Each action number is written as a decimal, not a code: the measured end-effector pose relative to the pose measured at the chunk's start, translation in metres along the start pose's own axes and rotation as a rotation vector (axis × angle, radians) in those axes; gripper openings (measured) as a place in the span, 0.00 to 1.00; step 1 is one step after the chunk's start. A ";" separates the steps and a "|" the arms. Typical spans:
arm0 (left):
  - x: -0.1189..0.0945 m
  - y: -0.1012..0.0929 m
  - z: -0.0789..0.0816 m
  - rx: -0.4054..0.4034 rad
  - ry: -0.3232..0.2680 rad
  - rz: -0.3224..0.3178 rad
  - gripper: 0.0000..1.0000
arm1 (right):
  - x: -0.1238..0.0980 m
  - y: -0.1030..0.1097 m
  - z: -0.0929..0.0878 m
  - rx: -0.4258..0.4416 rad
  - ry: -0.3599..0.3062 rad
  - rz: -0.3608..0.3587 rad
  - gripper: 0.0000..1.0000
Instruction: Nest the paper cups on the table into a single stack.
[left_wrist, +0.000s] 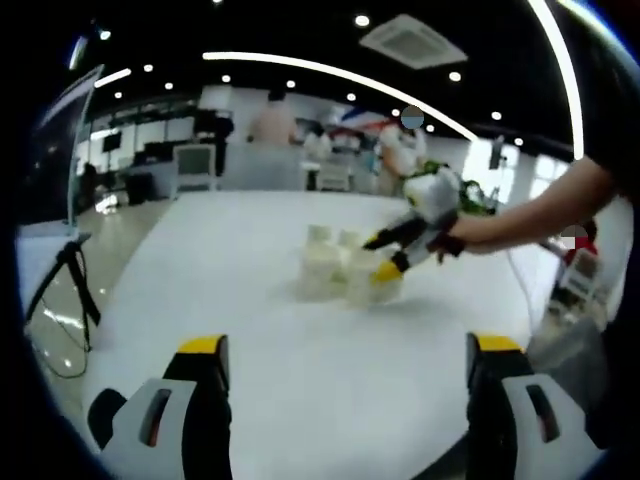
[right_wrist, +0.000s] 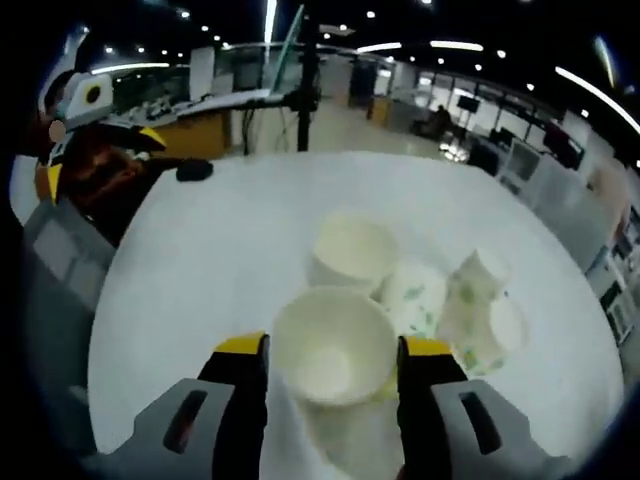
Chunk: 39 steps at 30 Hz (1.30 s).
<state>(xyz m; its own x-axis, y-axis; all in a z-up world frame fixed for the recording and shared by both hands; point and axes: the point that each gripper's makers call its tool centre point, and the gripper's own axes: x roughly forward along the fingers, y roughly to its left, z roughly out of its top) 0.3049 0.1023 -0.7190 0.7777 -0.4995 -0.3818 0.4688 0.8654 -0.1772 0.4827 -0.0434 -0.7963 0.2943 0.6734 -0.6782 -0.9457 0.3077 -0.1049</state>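
- Standing upright between the yellow-tipped jaws of the right gripper (right_wrist: 332, 358), a white paper cup (right_wrist: 335, 350) has its open mouth toward the camera in the right gripper view; both jaws lie against its sides, so this gripper is grasping the cup.
- Just behind it on the white table (right_wrist: 200, 260) stands a second upright cup (right_wrist: 352, 250), also with its mouth open upward.
- To the right of these two are cups with green print: one printed cup (right_wrist: 415, 295) is just beside the held cup, and two more (right_wrist: 480, 310) are close against it, one of them seeming to lie tilted. How exactly these touch each other cannot be told.
- In the left gripper view, the left gripper (left_wrist: 345, 370) has its two jaws wide apart over the bare table (left_wrist: 230, 260), with nothing between them, so it is released.
- Farther on the table in that view is the group of cups (left_wrist: 325, 265), small and blurred, near the middle of the tabletop and well apart from the left gripper's jaws.
- The right gripper (left_wrist: 385, 255) comes in from the right there, held by a person's hand (left_wrist: 455, 235) and bare forearm, with its yellow tips at the right side of the cup group.
- Around the table is an office hall with ceiling lights; a black tripod (left_wrist: 65, 285) stands beside the table edge.
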 end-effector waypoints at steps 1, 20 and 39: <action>0.000 -0.001 -0.001 0.005 0.007 -0.001 0.97 | 0.001 0.000 0.000 0.001 -0.003 -0.001 0.47; -0.016 0.003 0.006 0.020 -0.021 0.033 0.97 | -0.045 0.058 0.041 0.022 -0.145 0.010 0.45; -0.017 -0.004 0.011 0.054 -0.013 -0.046 0.97 | -0.066 0.175 0.016 0.051 -0.177 0.059 0.44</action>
<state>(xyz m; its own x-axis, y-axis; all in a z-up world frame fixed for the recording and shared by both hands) 0.2943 0.1072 -0.7020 0.7598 -0.5395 -0.3628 0.5260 0.8381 -0.1447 0.2999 -0.0231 -0.7585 0.2628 0.7976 -0.5429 -0.9551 0.2949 -0.0292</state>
